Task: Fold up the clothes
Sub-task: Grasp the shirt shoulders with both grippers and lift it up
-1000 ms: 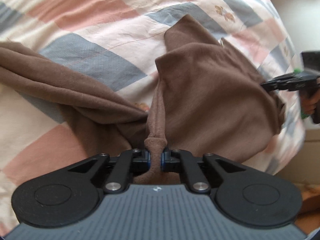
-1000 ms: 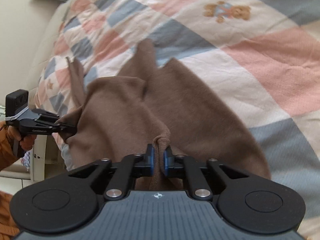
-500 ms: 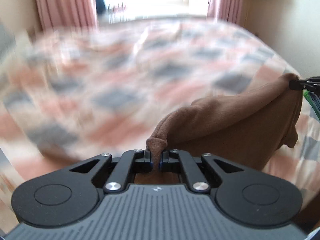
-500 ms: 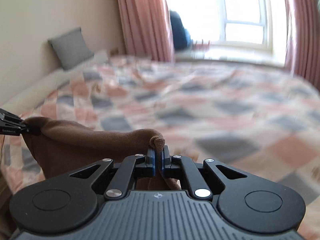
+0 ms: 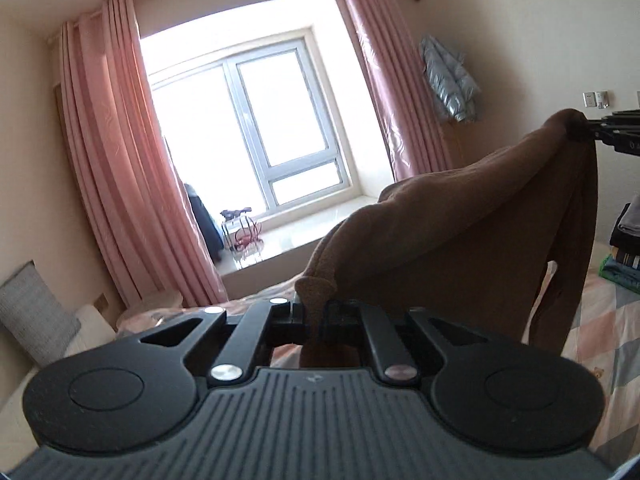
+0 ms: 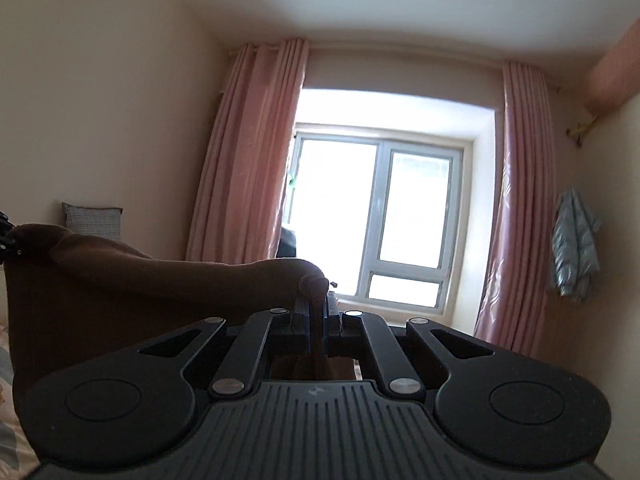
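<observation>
**Layout, taken from the window**

Window [image 5: 276,136] at the far wall, behind everything else. A curtain [image 5: 120,184] hangs on each side of it. Sill [image 5: 304,236] runs below the window; a small stand [image 5: 240,228] sits on the sill toward the window's left. Jacket [image 5: 450,84] hangs on the wall right of the window. Cushion [image 5: 36,312] against the wall far left of the window. Bed [image 5: 600,328] lies before the window. Stacked clothes [image 5: 624,248] on the bed, well right of the window. Garment [image 5: 460,240] hangs above the bed, before the window, strung between the left hand-held gripper [image 5: 316,316] near and the right hand-held gripper [image 5: 616,132] to the window's right.
</observation>
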`<state>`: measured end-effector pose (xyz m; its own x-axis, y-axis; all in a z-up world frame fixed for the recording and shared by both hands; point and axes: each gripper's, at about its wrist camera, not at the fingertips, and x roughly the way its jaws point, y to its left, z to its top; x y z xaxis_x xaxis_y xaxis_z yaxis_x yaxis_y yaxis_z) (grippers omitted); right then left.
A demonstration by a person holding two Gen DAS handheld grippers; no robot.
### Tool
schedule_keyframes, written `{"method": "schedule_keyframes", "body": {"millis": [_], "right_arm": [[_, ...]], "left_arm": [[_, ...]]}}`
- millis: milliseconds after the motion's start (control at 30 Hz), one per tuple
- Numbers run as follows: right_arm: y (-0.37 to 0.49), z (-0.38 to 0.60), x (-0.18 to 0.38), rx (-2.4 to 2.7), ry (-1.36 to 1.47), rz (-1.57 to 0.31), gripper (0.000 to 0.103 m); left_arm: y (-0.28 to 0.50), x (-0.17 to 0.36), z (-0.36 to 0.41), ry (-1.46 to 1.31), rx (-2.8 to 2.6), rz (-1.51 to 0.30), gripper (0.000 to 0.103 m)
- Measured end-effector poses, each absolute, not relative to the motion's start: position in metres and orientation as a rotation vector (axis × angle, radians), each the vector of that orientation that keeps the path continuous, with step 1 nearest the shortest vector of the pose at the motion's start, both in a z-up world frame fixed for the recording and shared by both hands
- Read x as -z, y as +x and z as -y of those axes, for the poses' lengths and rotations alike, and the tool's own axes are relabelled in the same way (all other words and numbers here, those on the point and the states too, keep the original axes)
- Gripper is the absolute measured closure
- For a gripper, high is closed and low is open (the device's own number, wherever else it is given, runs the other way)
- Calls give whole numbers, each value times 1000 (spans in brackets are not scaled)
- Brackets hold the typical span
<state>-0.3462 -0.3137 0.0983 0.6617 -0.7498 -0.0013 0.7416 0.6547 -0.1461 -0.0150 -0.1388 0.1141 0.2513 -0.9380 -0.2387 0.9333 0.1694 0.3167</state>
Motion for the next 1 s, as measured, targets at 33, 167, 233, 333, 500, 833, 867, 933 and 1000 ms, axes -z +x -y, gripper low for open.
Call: {"method": "schedule_keyframes", "body": {"millis": [33,167,233,333,500,833,867,933,1000], "right_arm": [[-348,303,-107,856,-159,-54,99],[-359,258,-128,881,-205,-32,99],[-365,237,-129,889,-213,-39,99],[-370,212,-124,904,-213,-65,99],[-375,203,-106,913,-183,-137,99],[-313,394,-5,814,-19,-455,99],[-300,428,16,800,17,-496,99],[-270,495,60,774,85,-573,99],[-237,554,113,753,127,-658,99]], "left_arm": [[-18,-121,128,437,1337,40,97],[-30,-136,87,401,1376,107,97],[-34,-138,69,386,1399,118,97],[-38,-134,48,390,1445,118,97],[-37,-111,48,451,1509,84,97],[18,1,256,682,1510,-175,97],[26,25,288,719,1496,-218,97],[46,76,357,776,1468,-317,97],[71,135,419,826,1422,-414,94]]}}
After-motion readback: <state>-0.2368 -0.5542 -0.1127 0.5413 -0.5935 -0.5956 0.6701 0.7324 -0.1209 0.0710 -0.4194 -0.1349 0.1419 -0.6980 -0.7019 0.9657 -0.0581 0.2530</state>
